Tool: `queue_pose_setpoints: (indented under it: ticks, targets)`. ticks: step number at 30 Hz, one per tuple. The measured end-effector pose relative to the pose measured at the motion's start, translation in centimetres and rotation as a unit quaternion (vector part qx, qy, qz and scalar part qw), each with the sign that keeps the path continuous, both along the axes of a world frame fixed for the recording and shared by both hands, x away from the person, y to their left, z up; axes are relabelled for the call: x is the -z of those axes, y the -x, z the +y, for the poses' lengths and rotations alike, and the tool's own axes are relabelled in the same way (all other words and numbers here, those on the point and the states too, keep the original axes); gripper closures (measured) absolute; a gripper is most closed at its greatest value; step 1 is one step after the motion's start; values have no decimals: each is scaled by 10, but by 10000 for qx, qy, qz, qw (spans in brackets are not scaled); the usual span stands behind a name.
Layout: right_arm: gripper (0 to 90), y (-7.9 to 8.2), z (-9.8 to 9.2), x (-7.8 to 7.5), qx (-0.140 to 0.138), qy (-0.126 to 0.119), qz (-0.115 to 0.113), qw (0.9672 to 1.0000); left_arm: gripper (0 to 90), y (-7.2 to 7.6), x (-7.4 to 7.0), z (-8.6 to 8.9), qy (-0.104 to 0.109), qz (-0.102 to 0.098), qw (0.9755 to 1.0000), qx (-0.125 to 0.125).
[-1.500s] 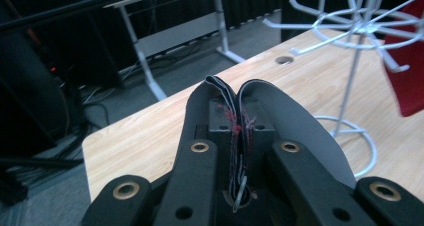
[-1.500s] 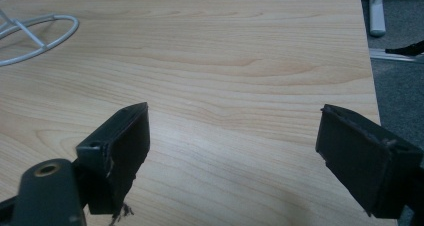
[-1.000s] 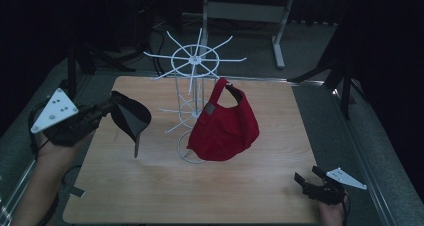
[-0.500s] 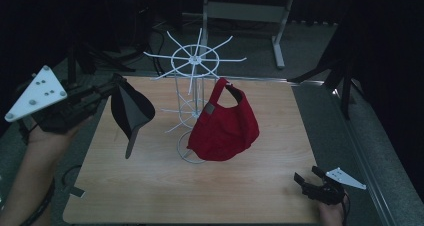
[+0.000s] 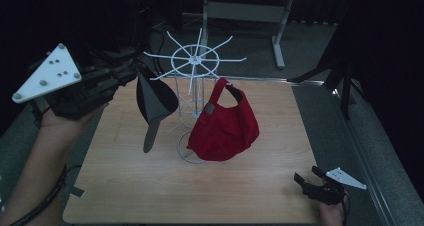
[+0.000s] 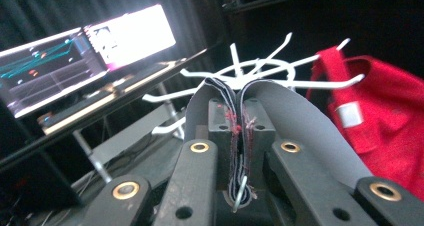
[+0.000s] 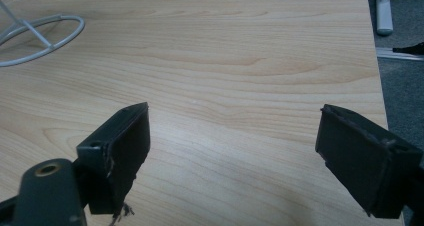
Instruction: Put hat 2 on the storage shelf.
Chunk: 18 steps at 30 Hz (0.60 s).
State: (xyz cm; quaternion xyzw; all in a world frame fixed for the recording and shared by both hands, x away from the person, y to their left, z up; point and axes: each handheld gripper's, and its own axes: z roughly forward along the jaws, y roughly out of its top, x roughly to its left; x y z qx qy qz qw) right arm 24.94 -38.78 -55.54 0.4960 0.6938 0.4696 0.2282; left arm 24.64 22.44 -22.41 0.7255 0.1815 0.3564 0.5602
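The left gripper [image 5: 131, 76] pinches the rear band of a dark grey fabric cap [image 5: 154, 102], raised beside the white wire spoked rack [image 5: 195, 61], likely for hooking on; a red cap [image 5: 222, 126] hangs there; the right gripper [image 7: 232, 136] rests wide apart, idle, over the pale wooden table [image 5: 150, 186].

- The wire rack [image 5: 192, 76] stands on the table [image 5: 250, 186], toward its far side.
- A cap [image 5: 225, 126] hangs on the rack's right.
- Another cap [image 5: 152, 101] is left of the rack.
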Motion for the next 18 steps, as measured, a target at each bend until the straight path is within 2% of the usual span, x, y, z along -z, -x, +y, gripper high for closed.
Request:
queue_pose_setpoints:
  ticks: [6, 10, 15, 18]
  targets:
    - [140, 0, 0, 0, -10, -4, 16, 10000, 863, -3, -7, -11, -40, -19, 9998, 205]
    - [141, 0, 0, 0, -15, -1, 32, 10000, 863, -7, -8, -21, -97, 74, 9995, 304]
    - [141, 0, 0, 0, -35, -13, 42, 10000, 862, -11, -2, -33, -195, 151, 9988, 427]
    - [141, 0, 0, 0, -40, -16, 45, 10000, 862, -12, 4, -34, -209, 195, 9984, 491]
